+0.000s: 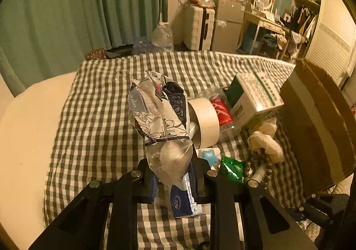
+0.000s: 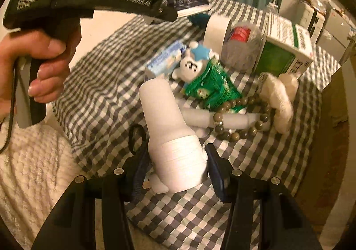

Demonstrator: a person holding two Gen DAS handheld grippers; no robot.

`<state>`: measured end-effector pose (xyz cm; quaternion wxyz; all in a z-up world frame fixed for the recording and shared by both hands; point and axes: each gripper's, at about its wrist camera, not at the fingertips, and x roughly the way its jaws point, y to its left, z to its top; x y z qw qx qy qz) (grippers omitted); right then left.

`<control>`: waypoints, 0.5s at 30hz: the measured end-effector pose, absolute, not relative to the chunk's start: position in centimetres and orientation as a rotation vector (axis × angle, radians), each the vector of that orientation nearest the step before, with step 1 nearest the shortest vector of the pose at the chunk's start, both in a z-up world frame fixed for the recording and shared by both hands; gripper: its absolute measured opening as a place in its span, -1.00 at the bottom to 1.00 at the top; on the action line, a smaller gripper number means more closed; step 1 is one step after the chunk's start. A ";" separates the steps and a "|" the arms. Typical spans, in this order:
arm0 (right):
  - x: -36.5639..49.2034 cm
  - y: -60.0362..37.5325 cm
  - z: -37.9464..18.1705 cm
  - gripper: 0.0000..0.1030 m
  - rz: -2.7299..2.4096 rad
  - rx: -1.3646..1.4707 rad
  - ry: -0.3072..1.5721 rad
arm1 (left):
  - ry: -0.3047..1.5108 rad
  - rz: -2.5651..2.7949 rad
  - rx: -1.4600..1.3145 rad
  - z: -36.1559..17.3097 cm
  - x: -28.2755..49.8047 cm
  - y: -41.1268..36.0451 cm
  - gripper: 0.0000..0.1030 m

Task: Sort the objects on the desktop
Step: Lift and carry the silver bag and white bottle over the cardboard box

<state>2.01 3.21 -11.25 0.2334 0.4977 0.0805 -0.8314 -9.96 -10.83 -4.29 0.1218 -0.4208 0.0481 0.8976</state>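
Left hand-held gripper point(image 1: 171, 181) and right hand-held gripper point(image 2: 175, 167) both clamped, angled downward.

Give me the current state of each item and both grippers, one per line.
Left gripper: jaws shut on crumpled plastic bag, lifted off the cloth.
Right gripper: jaws shut on white bottle, tilted.
Tape roll: on its side, resting on cloth.
Clear jar: lying on its side.
Green-and-white box: tipped, leaning on the pile.
Green packet: lying flat, crumpled.
Bead bracelet: draped over a white tube.

beads point(image 2: 240, 116) before carton point(image 2: 287, 49)
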 end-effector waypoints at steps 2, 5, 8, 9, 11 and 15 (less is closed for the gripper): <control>1.9 2.7 -10.2 -0.04 -2.302 1.342 0.221 | 0.142 2.631 -1.212 -3.7 -9.6 -10.8 -0.56; 3.2 2.1 -9.6 -0.04 -2.325 1.306 0.269 | 0.141 2.641 -1.183 -2.8 -8.8 -10.4 -0.56; 2.7 2.9 -8.4 -0.04 -2.339 1.274 0.265 | 0.137 2.651 -1.153 -1.7 -8.0 -10.0 -0.56; 2.5 3.1 -8.0 -0.04 -2.352 1.262 0.269 | 0.138 2.653 -1.144 -1.3 -7.7 -9.9 -0.56; 2.3 3.3 -7.1 -0.04 -2.375 1.238 0.261 | 0.139 2.665 -1.113 -0.3 -7.0 -9.7 -0.56; 0.9 4.6 -6.5 -0.04 -2.425 1.188 0.222 | 0.138 2.699 -1.049 1.8 -5.4 -9.4 -0.56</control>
